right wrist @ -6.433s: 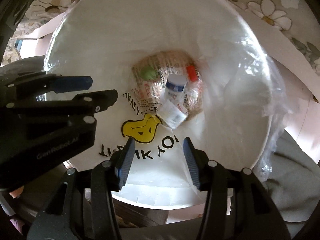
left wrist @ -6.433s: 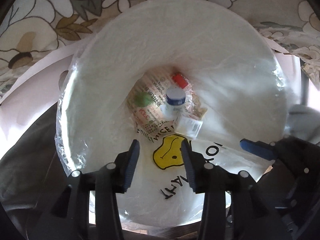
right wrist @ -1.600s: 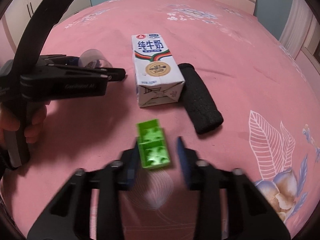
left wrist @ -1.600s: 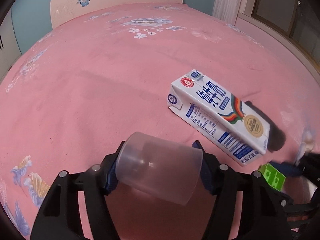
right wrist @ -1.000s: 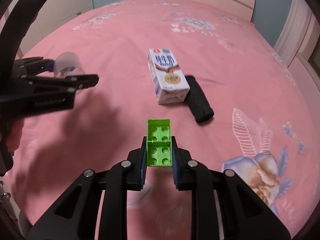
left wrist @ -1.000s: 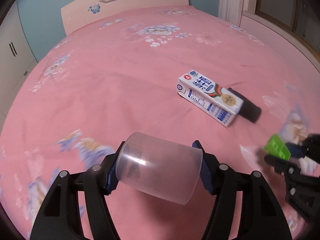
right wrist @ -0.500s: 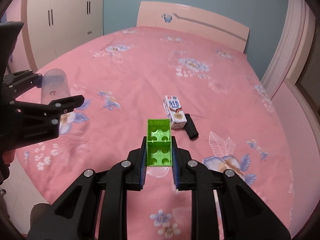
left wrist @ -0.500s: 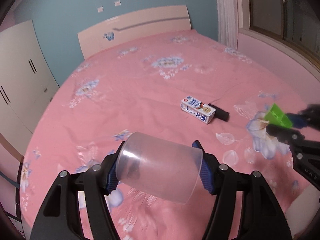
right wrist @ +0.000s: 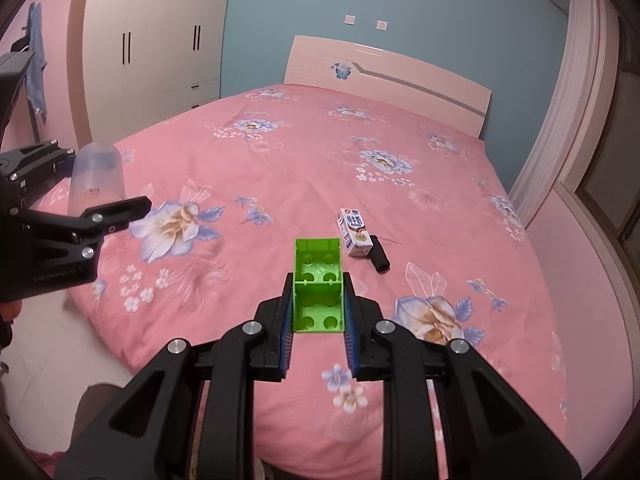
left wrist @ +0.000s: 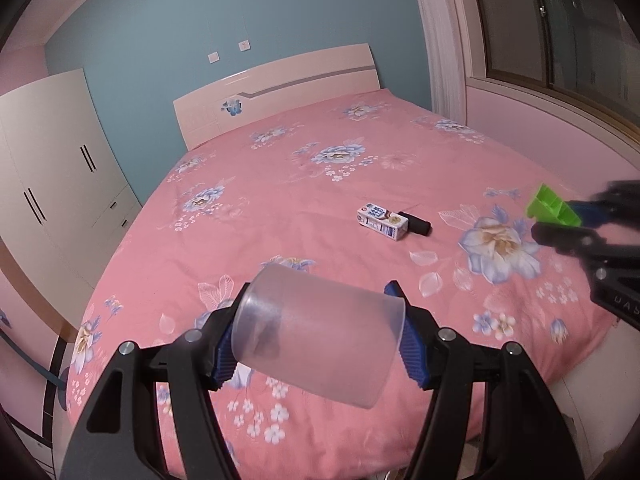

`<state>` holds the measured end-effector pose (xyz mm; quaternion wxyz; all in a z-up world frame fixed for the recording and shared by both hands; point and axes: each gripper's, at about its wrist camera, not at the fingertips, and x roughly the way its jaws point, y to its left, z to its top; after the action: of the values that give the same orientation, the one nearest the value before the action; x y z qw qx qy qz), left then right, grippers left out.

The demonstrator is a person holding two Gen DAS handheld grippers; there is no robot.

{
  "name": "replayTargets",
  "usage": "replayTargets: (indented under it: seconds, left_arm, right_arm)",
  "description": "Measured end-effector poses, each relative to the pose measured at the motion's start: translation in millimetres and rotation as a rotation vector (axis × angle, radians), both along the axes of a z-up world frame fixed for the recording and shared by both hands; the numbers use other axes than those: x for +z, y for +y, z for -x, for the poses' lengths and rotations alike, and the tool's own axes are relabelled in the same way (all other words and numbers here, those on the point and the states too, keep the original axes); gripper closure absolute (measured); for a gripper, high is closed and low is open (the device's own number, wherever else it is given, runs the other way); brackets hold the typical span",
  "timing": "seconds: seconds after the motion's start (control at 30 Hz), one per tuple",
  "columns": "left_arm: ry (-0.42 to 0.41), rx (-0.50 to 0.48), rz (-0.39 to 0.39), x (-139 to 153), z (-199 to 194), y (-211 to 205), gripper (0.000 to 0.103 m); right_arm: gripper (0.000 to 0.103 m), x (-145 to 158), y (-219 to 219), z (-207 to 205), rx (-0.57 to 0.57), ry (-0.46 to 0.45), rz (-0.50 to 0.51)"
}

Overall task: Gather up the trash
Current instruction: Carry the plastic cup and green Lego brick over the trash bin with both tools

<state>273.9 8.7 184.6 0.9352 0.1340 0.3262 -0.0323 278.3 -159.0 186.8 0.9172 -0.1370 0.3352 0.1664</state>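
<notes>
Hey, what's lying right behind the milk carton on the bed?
A black cylinder lies against the far side of the milk carton on the pink bed. Its near part is hidden by the carton in the left view.

Black angular left gripper (left wrist: pixel 316 334) and right gripper (right wrist: pixel 317 312), ribbed blue pads, silver screws, faint grey lettering

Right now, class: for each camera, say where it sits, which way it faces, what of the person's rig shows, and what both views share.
Left wrist: sits on the left gripper, facing the bed and headboard; its fingers clamp a cup; the right gripper with a green block shows at right.
Right wrist: sits on the right gripper, facing the same way; its fingers clamp the green block; the left gripper and cup show at left.
Shared: bed, carton, black roll, cup, green block.
</notes>
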Motion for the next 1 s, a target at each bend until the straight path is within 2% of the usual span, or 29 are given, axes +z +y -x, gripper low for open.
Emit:
replayTargets:
  seconds: [0.23,0.47,0.77,1.0]
  left_arm:
    - [-0.012,-0.002,-0.025,-11,55,-3,0.036]
    - [0.041,-0.015,-0.05,-47,90,-3,0.036]
    - [0.171,-0.017,-0.056,-118,104,3,0.036]
    - [0.307,-0.035,-0.071,-189,108,-1,0.036]
  right_arm:
    - [0.081,-9,0,54,0.034,0.004,0.02]
    - [0.081,-40,6,83,0.07,0.05,0.034]
    - [0.081,-104,15,99,0.094,0.163,0.045]
    - [0.081,-163,20,109,0.108,0.271,0.054]
